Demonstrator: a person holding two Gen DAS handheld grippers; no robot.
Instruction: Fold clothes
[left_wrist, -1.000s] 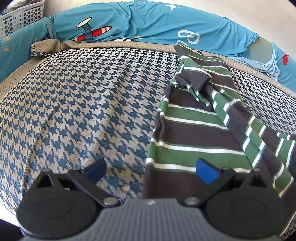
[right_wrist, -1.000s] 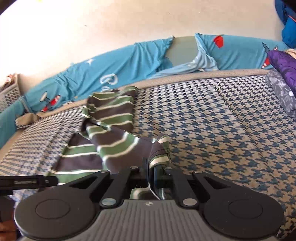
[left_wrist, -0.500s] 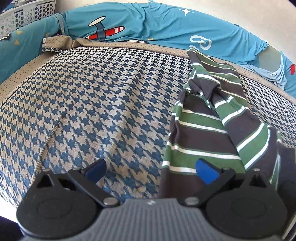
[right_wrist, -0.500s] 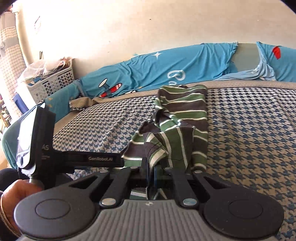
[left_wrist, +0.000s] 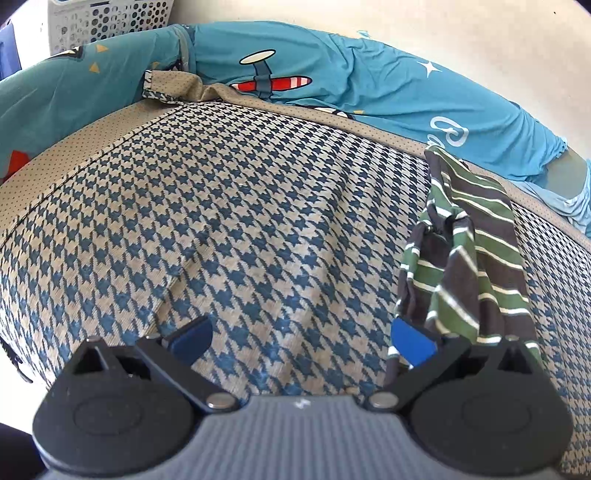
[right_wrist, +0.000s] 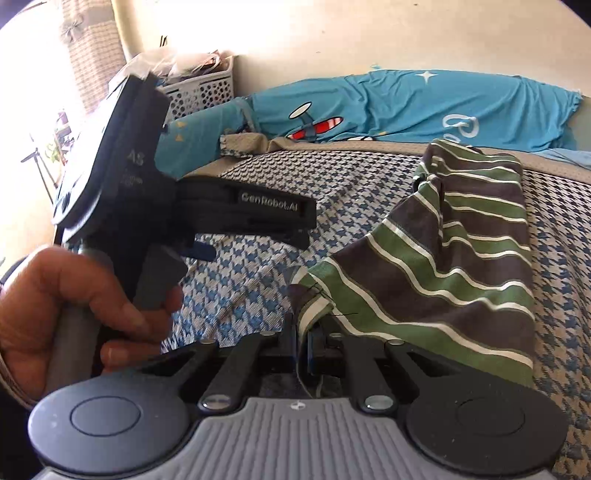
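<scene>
Between closed right tongs (right_wrist: 303, 341), striped garment (right_wrist: 454, 266) hem, right of empty open left tongs (left_wrist: 303, 338)

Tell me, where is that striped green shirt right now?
The striped shirt lies on the houndstooth bedspread, right of centre in both views, one edge pinched in the right gripper.

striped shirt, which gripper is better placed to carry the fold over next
Right. The right gripper is shut on an edge of the striped shirt, lifting it off the houndstooth bed cover. The left gripper is open and empty, with the shirt off to its right side.
</scene>
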